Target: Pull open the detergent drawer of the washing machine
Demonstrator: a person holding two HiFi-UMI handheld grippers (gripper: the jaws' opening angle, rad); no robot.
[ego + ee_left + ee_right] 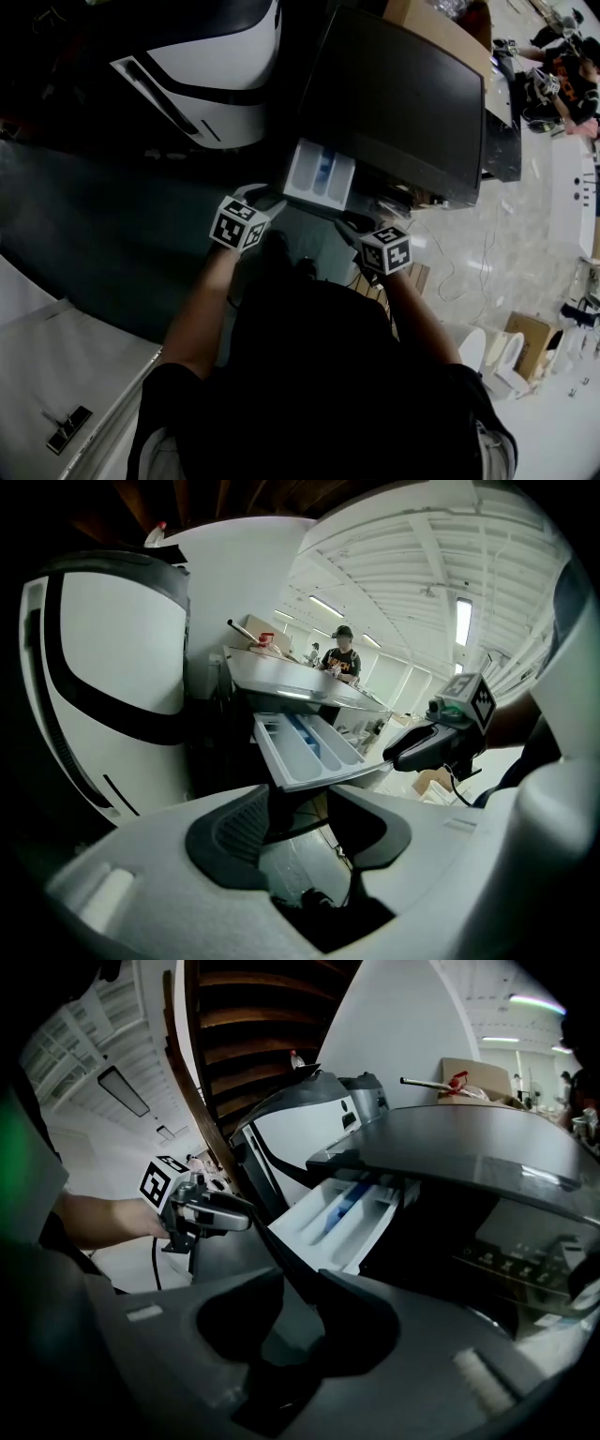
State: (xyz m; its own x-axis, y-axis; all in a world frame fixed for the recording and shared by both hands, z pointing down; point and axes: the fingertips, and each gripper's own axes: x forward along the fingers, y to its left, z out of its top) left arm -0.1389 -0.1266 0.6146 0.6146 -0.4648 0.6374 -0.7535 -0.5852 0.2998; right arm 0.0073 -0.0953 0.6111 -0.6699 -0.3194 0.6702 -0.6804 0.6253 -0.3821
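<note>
Left gripper (262,199) and right gripper (354,225), jaws wide, flank the pulled-out detergent drawer (319,173); a white appliance (216,66) crowds its left.

Two grippers (267,200) (352,223), one drawer (319,173), perhaps two washing machines (403,103) (216,66)

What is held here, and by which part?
Cannot be told: the left gripper and right gripper straddle opposite ends of the dark front panel of the white open detergent drawer, contact unclear.
</note>
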